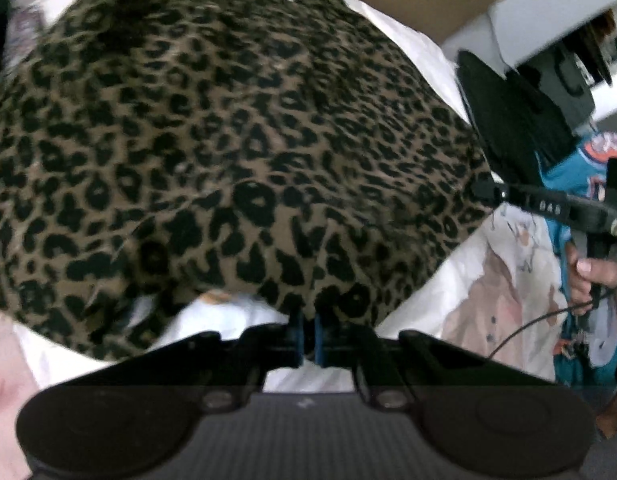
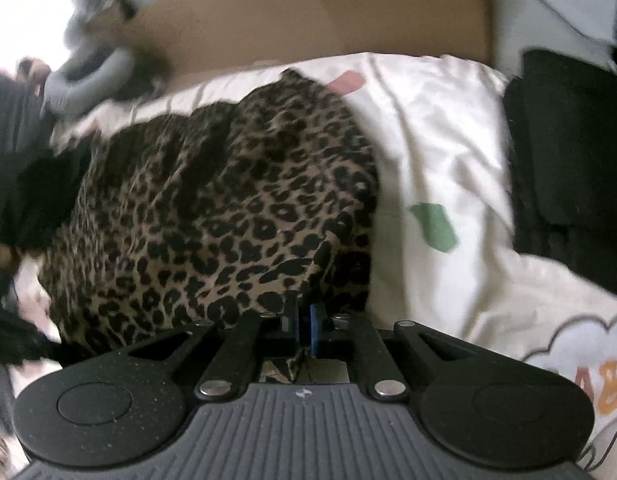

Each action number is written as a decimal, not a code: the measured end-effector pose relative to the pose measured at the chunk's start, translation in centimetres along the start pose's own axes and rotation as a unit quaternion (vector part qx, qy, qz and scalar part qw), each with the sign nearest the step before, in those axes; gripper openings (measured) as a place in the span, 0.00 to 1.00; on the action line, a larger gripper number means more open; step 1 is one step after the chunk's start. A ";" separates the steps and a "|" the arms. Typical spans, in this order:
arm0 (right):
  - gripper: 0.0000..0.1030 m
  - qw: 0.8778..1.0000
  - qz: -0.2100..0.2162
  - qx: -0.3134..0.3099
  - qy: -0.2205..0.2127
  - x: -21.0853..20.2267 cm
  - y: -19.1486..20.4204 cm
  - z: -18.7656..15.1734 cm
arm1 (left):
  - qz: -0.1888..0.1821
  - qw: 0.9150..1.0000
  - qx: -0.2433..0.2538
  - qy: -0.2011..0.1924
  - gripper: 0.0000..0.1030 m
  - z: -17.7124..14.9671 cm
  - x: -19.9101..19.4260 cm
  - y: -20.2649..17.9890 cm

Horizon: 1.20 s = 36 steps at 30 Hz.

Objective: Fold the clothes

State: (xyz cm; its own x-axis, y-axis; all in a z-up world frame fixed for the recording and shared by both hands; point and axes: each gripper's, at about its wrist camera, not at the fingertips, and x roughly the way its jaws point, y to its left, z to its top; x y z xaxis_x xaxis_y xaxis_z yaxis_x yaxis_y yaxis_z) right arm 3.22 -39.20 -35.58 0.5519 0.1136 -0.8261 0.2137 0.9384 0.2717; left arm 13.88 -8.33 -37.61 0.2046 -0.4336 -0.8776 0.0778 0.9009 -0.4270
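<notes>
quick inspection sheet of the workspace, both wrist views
surface: white printed bedsheet, wrinkled
job's things: leopard-print garment spread on the sheet, near edge pinched at two points
clutter: black fabric on the sheet's right side
grippers: left gripper and right gripper both shut on the garment's edge
cables: thin black cable under the other handle, seen from the left wrist
surroundings: cardboard panel behind the bed
</notes>
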 end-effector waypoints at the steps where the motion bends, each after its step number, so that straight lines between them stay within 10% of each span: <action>1: 0.04 1.000 -0.007 -0.014 0.005 0.4 0.5 0.3 | 0.003 1.000 -0.007 -0.004 0.05 -0.1 -0.2 0.5; 8: 0.06 0.999 0.011 -0.033 0.022 3.0 3.0 2.0 | 0.025 0.998 -0.036 -0.037 0.05 -0.3 -1.1 2.0; 13: 0.41 0.998 0.047 -0.038 0.018 3.9 4.4 2.2 | 0.048 0.996 -0.048 -0.059 0.05 -0.1 -1.4 2.6; 36: 0.42 0.992 0.021 0.119 -0.027 -1.3 -5.4 -0.9 | 0.095 0.989 -0.055 -0.099 0.05 1.7 -1.8 4.2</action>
State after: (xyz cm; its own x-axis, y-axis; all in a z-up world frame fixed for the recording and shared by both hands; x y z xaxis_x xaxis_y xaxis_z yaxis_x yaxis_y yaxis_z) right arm 0.62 -44.13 -36.43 0.6057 0.1277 -0.7854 0.3696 0.8290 0.4197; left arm 15.46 -3.78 -37.49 0.3927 -0.2346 -0.8892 -0.0851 0.9535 -0.2892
